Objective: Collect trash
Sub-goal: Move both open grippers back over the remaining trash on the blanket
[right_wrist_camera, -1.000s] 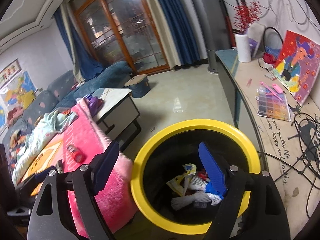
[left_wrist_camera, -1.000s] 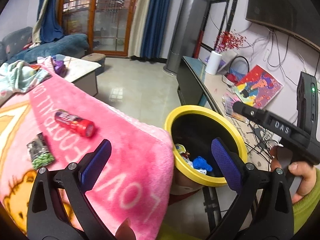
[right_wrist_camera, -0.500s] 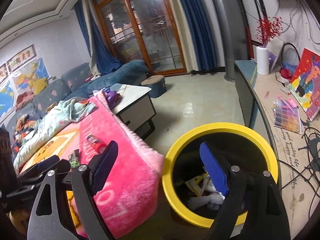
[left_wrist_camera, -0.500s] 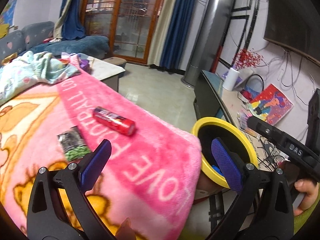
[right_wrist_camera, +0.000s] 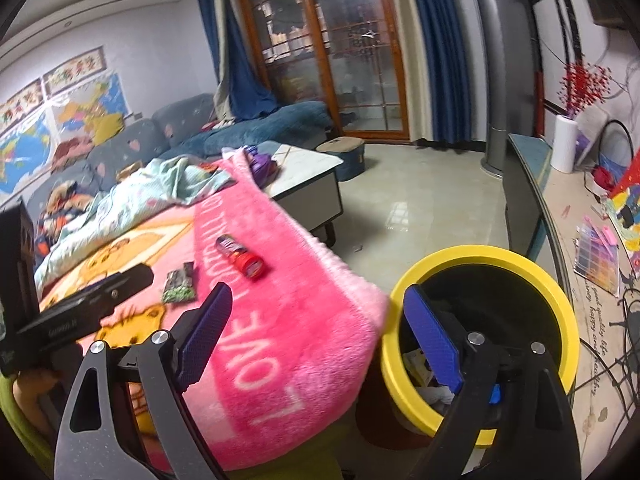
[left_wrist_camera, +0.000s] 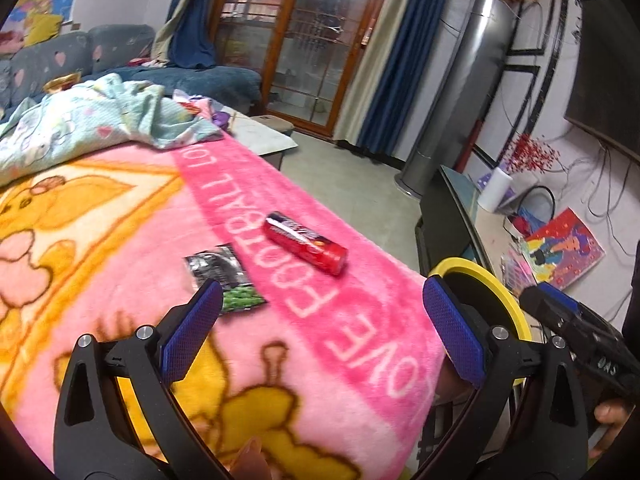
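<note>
hovering over pink blanket (left_wrist_camera: 320,340), left tool (left_wrist_camera: 320,332) spread, empty; right tool (right_wrist_camera: 316,340) just widening, empty

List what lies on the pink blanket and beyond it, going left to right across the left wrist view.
Crumpled pale blue cloth → black and green snack packet → red tube → yellow-rimmed trash bin → colourful painting.

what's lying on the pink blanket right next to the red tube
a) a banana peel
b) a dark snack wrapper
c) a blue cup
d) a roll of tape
b: a dark snack wrapper with a green patch lies flat on the pink blanket just beside the red tube, apart from it.
</note>
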Available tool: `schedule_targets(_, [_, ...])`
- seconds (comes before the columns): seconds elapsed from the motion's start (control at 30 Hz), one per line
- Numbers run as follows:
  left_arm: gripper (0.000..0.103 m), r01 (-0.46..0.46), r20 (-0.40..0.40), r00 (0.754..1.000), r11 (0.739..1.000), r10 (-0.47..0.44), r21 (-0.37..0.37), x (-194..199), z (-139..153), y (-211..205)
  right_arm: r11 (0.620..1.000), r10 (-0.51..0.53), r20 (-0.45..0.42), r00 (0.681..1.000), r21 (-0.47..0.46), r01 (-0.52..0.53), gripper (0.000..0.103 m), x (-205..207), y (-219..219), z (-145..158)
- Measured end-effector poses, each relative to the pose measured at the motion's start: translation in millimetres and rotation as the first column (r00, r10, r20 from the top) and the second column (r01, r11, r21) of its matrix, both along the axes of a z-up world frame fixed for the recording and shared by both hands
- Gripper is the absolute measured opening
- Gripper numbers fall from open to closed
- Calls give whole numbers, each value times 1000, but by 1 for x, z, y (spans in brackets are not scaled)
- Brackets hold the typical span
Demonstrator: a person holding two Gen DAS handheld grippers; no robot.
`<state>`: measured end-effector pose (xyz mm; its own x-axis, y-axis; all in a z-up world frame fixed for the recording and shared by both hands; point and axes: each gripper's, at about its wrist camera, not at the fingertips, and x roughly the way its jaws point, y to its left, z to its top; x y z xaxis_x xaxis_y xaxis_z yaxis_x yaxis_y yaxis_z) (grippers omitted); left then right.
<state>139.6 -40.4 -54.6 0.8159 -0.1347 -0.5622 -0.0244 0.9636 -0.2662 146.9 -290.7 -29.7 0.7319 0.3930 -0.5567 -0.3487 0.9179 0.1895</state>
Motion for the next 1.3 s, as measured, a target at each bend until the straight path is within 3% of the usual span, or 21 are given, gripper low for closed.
schedule_targets(0.5, [92, -141, -19, 990, 989, 140, -52, -1, -7, 58, 995, 78, -24, 997, -65, -79, 88, 3, 47, -7])
schedule_targets(0.8, [92, -197, -63, 979, 978, 193, -65, 4, -21, 84, 982, 129, -63, 990, -131, -136, 88, 30, 80, -26])
schedule_targets(0.9, [91, -187, -90, 980, 978, 179, -87, 8, -29, 88, 978, 132, -86, 988, -154, -144, 88, 48, 89, -36])
schedule_targets(1.17, [69, -124, -133, 985, 982, 105, -144, 22, -43, 85, 957, 185, -103, 977, -207, -203, 88, 92, 114, -52])
schedule_targets(1.3, [67, -103, -158, 984, 980, 76, -171, 30, -49, 83, 938, 225, -97, 970, -250, -242, 86, 110, 126, -58])
